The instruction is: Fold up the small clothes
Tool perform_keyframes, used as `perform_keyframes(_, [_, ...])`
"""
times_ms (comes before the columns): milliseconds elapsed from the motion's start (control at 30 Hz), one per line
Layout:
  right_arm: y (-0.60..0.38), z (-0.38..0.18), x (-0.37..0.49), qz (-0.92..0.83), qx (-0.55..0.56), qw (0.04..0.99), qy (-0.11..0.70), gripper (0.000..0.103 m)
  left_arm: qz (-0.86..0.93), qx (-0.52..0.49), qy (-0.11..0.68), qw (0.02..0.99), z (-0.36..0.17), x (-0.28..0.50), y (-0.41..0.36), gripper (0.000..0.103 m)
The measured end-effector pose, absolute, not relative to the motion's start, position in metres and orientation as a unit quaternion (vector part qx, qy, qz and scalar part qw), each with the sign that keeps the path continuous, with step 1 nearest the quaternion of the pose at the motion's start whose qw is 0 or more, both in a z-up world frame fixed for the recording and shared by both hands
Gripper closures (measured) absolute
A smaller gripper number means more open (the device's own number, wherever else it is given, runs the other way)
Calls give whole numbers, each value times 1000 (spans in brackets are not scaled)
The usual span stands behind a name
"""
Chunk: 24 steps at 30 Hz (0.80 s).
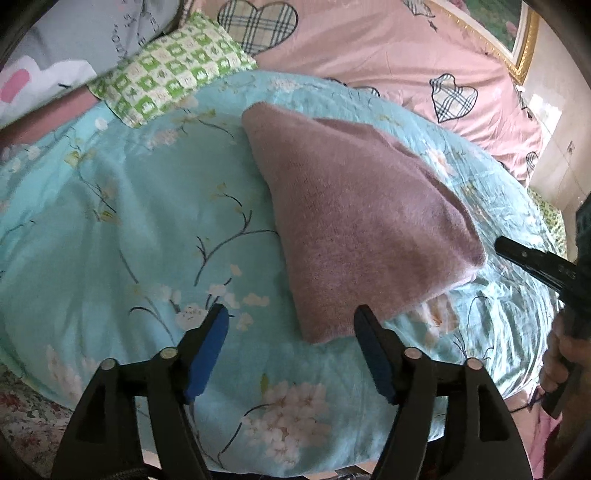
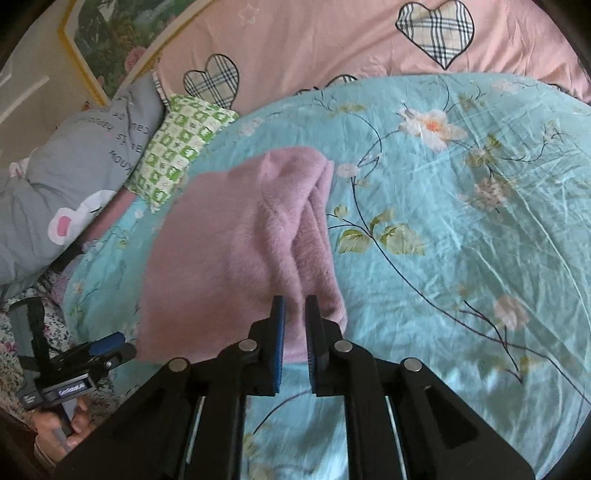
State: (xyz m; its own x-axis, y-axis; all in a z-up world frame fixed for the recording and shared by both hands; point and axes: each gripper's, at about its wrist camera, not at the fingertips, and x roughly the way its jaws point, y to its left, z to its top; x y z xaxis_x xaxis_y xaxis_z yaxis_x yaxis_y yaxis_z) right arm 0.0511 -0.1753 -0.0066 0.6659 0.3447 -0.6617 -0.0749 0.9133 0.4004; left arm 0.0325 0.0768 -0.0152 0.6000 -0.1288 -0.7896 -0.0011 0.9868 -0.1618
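Observation:
A folded mauve fuzzy garment [image 1: 354, 221] lies on the turquoise floral sheet [image 1: 129, 229]. My left gripper [image 1: 291, 317] is open and empty, hovering just short of the garment's near corner. In the right wrist view the garment [image 2: 229, 258] shows its layered folded edge on the right side. My right gripper [image 2: 294, 306] has its jaws close together with a narrow gap, at the garment's near edge; I cannot tell whether cloth is pinched between them. The right gripper also shows in the left wrist view [image 1: 535, 264], just beside the garment's right corner.
A green checked pillow [image 1: 170, 81] and a grey printed pillow [image 1: 74, 44] lie at the back left. A pink quilt with plaid hearts [image 1: 388, 48] covers the far side. A framed picture [image 1: 517, 33] stands behind. The left gripper appears at lower left in the right wrist view [image 2: 107, 349].

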Motion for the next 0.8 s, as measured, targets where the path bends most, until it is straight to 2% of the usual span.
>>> perform_keyframes(100, [-168, -1, 36, 126, 162, 901, 382, 71, -24, -66, 434, 898, -11, 23, 76, 24])
perform_keyframes(233, [-152, 2, 19, 140, 131, 907, 374, 62, -15, -56, 426, 903, -12, 10, 74, 23])
perform_keyframes(367, [-137, 0, 0, 152, 101, 913, 364, 49, -7, -30, 414, 910, -16, -3, 70, 23])
perform_keyframes(633, [-122, -11, -20, 169, 69, 912, 367, 40, -12, -6, 415, 910, -24, -24, 64, 22])
perform_keyframes(733, [-119, -14, -27, 167, 60, 914, 365, 35, -13, 2, 408, 913, -23, -31, 61, 21])
perform_keyframes(800, [-117, -16, -29, 171, 58, 913, 366, 28, -13, 14, 404, 915, -23, -33, 58, 20])
